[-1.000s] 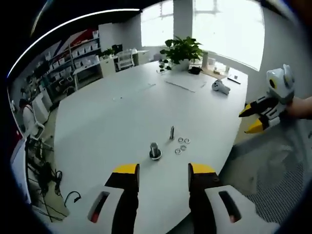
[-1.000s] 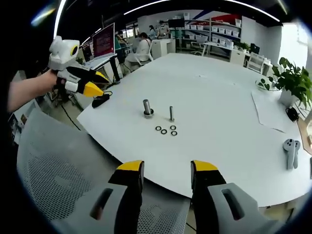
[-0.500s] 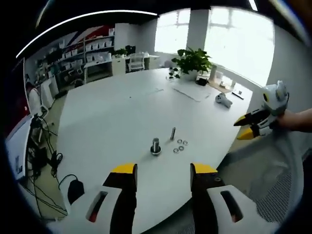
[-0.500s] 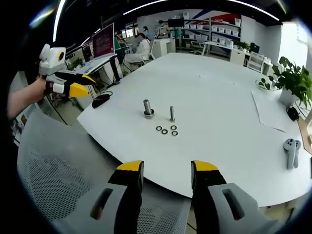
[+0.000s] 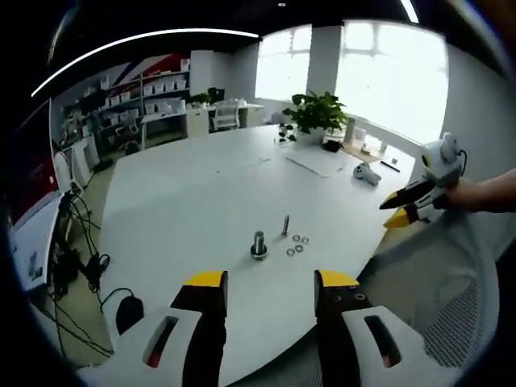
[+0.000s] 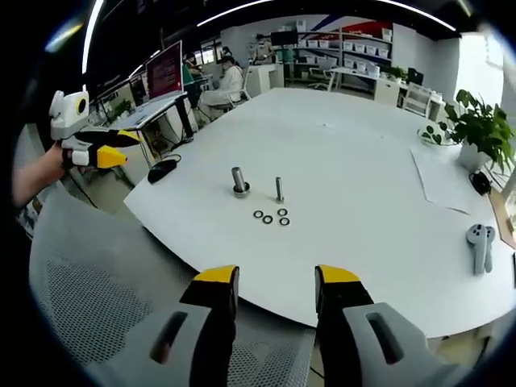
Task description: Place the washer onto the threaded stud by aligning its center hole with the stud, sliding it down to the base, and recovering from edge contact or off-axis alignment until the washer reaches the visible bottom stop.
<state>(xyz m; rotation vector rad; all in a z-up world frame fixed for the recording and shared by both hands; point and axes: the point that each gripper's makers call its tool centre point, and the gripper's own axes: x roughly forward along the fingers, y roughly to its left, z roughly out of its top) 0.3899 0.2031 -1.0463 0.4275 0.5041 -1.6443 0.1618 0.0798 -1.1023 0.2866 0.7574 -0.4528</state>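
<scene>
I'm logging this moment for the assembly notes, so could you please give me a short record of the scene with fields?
surface: white table
thin stud: threaded stud upright, bare
thick stud: wider bolt upright on a round base, beside the threaded stud
washers: three washers lying loose on the table near the threaded stud
left tool: left tool open, holding nothing, back from the table edge
right tool: right tool open, holding nothing, over a mesh chair
task state: no washer on the stud yet
</scene>
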